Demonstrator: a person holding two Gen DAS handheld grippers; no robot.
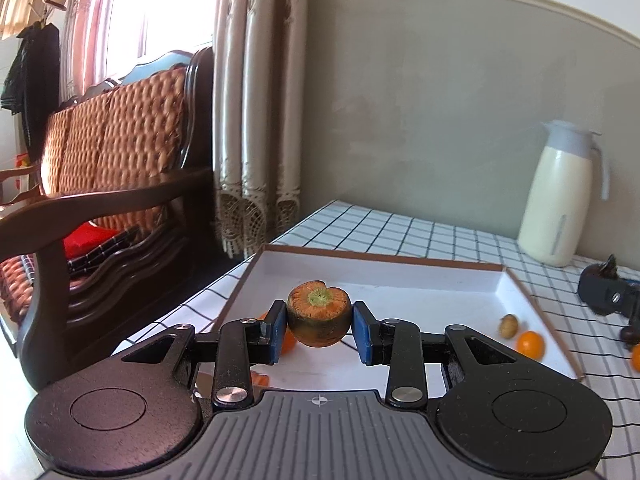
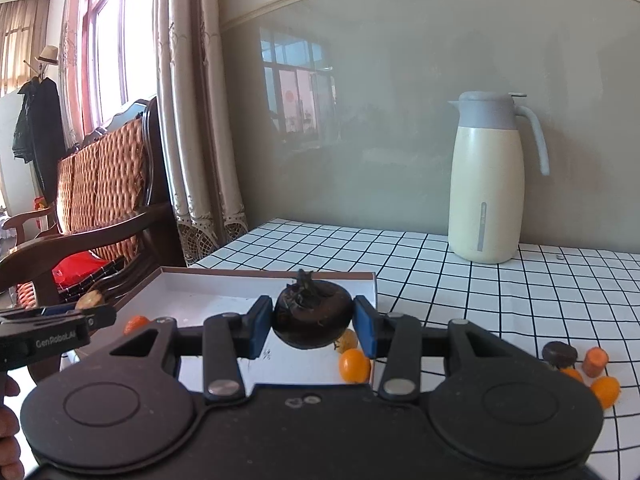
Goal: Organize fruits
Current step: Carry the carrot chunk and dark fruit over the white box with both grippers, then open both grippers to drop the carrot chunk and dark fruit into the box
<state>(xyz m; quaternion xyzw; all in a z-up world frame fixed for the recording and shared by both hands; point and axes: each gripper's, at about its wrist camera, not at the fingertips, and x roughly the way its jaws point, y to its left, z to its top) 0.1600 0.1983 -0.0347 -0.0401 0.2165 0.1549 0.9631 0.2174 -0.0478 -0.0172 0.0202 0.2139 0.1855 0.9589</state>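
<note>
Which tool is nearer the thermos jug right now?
Right. The right tool, gripping a dark fruit, sits over the tray's right end, toward the thermos jug. The left tool, holding a carrot piece, sits further left.

Matt white card tray with brown edge; checked cloth over worktop; smooth cream plastic jug; glossy dark wood chair, woven cane back; rough-cut carrot stub.
</note>
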